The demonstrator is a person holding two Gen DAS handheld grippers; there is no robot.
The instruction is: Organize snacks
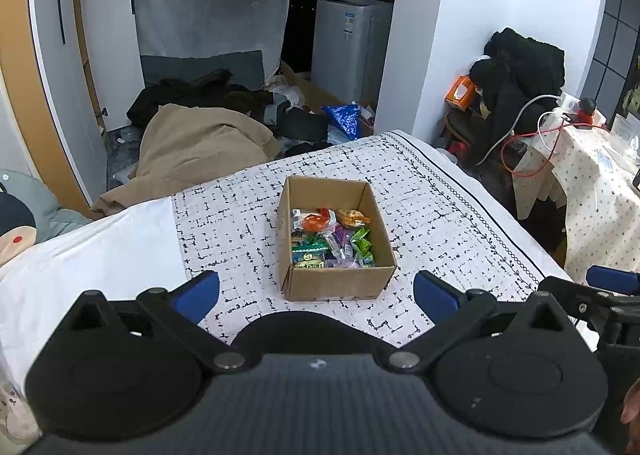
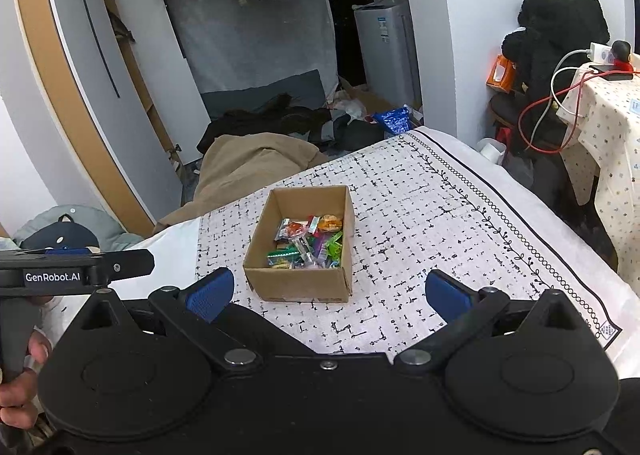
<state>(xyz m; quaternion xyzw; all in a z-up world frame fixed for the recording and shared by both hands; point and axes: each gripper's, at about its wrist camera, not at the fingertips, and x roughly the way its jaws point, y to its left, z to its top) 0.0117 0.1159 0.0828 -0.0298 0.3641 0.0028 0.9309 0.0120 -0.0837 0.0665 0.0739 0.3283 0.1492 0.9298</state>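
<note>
Cluttered bedroom; on the bed [image 1: 420,183] we see a cardboard box [image 1: 336,283] at frame centre holding snacks [image 1: 332,239], maybe candies. Left gripper [image 1: 316,291] and right gripper [image 2: 328,295] both spread wide, empty.

Snacks [image 1: 332,239] in box [image 1: 334,285], box mid-bed [image 1: 440,215]; blanket [image 1: 192,147] behind, side table [image 1: 600,195] right.

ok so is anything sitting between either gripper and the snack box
Nothing visible. Only bare patterned bedcover lies between the open left gripper or right gripper and the cardboard box; its open top leaves the snacks exposed.
</note>
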